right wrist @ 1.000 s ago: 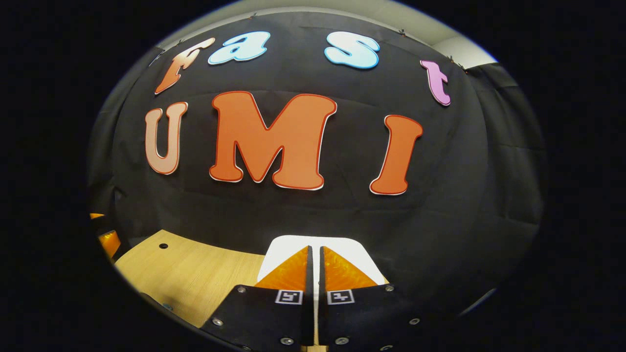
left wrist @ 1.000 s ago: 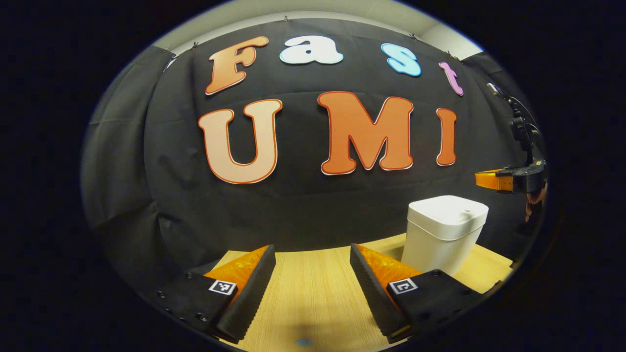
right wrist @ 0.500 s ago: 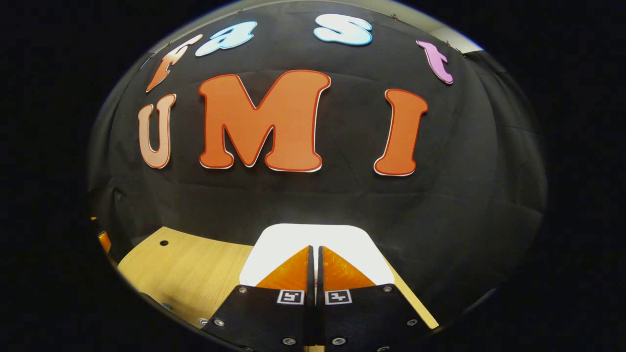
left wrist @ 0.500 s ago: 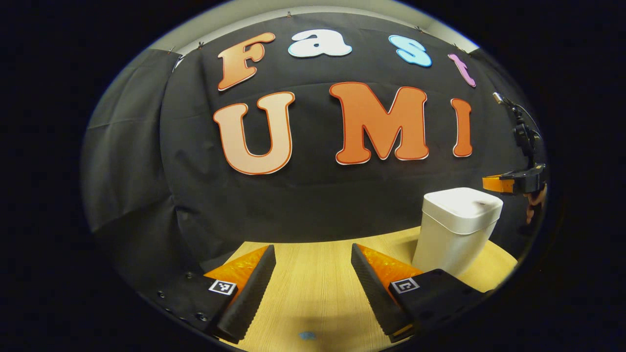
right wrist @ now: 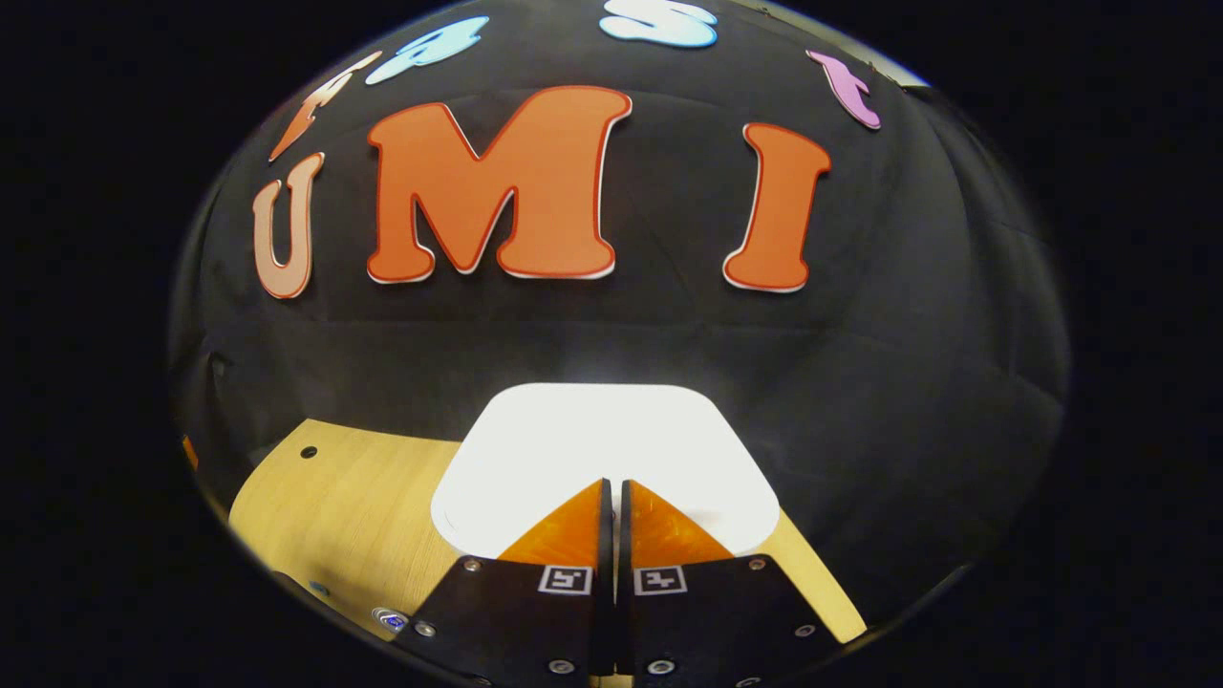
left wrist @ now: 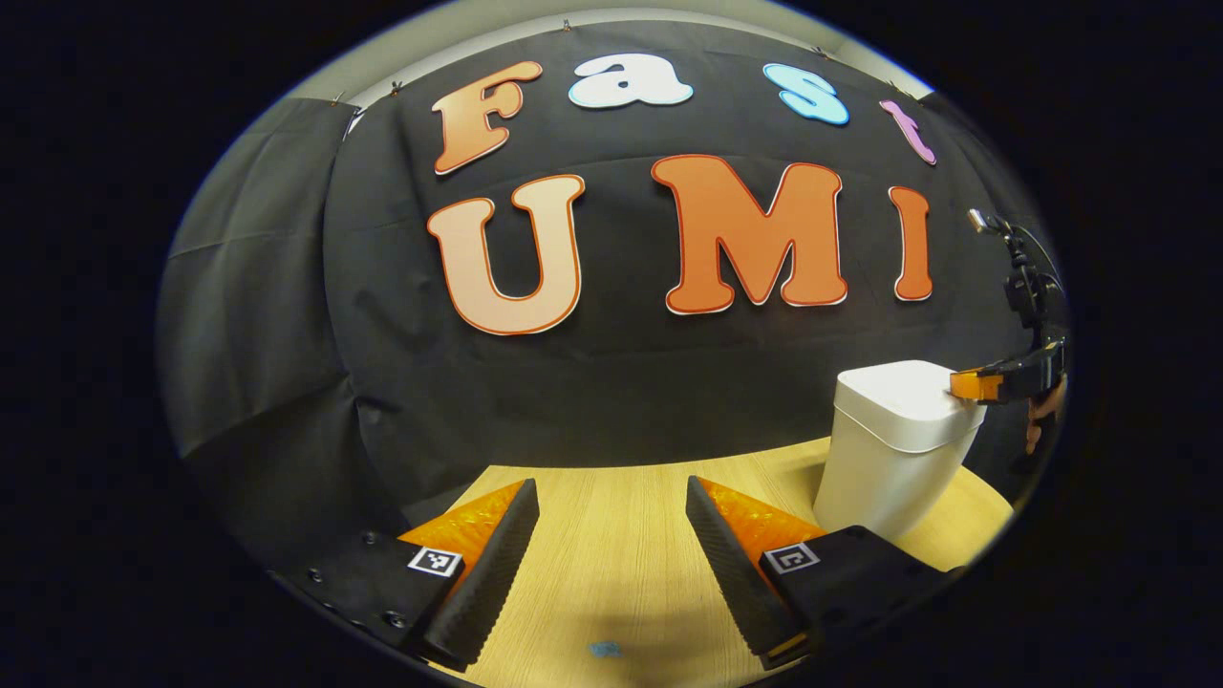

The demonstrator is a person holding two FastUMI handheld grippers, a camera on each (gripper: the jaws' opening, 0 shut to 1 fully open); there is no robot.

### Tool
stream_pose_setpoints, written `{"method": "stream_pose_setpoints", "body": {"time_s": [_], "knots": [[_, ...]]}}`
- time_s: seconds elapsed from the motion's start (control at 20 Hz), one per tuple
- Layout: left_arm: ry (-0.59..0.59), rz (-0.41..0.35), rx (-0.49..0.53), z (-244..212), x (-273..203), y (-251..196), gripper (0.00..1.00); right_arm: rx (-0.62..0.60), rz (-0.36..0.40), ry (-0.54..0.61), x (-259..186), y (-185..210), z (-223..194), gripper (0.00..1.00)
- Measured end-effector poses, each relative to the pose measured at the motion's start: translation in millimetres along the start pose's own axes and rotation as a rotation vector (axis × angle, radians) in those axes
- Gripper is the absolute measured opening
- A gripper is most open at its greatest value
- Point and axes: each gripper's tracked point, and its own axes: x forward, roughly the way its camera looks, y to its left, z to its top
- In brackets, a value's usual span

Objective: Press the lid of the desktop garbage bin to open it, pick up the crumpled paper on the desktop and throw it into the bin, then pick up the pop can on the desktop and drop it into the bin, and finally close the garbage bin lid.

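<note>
Lowered since before, right hand-held gripper point(right wrist: 611, 487) — fingers pressed together — tips over the bin lid point(right wrist: 592, 440).

In the right gripper view, we cannot tell whether the closed fingertips of the right gripper point(right wrist: 614, 485) touch the bin point(right wrist: 602, 449) lid or hang just above it; the bin's walls are hidden beneath its top. In the left gripper view, the hand point(left wrist: 1041, 416) beside the bin point(left wrist: 893, 449) is cut off by the edge.
</note>
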Motion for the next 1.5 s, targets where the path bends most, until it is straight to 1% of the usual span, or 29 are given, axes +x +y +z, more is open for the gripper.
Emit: {"method": "stream_pose_setpoints", "body": {"time_s": [0.05, 0.1, 0.15, 0.35, 0.45, 0.55, 0.65, 0.85, 1.05, 1.15, 1.2, 1.25, 1.35, 1.5], "knots": [[0.004, -0.001, -0.001, -0.9, 0.7, 0.0, 0.99, -0.004, 0.002, 0.018, -1.8, 0.3, -2.9, 0.02], [0.006, 0.000, -0.002, -1.5, -0.1, 0.6, 0.99, -0.013, 0.005, -0.005, -2.2, 0.7, -1.9, 0.01], [0.008, 0.001, -0.002, -1.8, -0.5, 1.8, 0.99, -0.029, 0.005, -0.003, -1.8, 2.2, -4.4, 0.02], [0.000, 0.000, 0.006, 0.7, -2.7, 1.9, 0.99, -0.074, -0.020, 0.005, -0.3, 6.0, -4.7, 0.01], [-0.003, -0.003, 0.012, 2.1, -4.9, 1.3, 0.99, -0.092, 0.006, 0.022, 1.3, 9.2, -5.2, 0.01], [-0.007, -0.005, 0.015, 4.0, -5.1, 2.9, 0.99, -0.040, 0.032, 0.033, 1.1, 10.8, -4.4, 0.01], [-0.015, -0.001, 0.015, 5.0, -7.7, 6.9, 0.99, -0.053, 0.046, 0.012, 1.3, 11.5, 1.5, 0.01], [-0.008, 0.011, 0.000, 2.4, -4.9, 18.6, 1.00, -0.133, 0.049, -0.020, -14.7, 22.4, 6.5, 0.01], [-0.001, 0.005, -0.010, -1.8, 0.5, 26.4, 1.00, -0.135, 0.057, -0.116, -37.3, 30.0, 32.0, 0.01], [0.028, -0.027, -0.028, -12.5, 5.9, 24.8, 1.00, -0.122, 0.073, -0.141, -46.9, 36.6, 41.6, 0.01], [0.058, -0.040, -0.043, -23.4, 8.9, 25.2, 0.97, -0.118, 0.082, -0.143, -52.4, 38.8, 41.8, 0.01], [0.095, -0.051, -0.059, -36.3, 11.0, 26.2, 1.00, -0.122, 0.085, -0.144, -56.5, 41.5, 41.5, 0.01], [0.153, -0.056, -0.075, -55.1, 14.4, 31.4, 1.00, -0.126, 0.095, -0.145, -63.7, 46.9, 38.9, 0.01], [0.241, -0.091, -0.081, -88.3, 18.3, 34.4, 1.00, -0.111, 0.126, -0.139, -74.8, 59.4, 32.8, 0.01]]}}
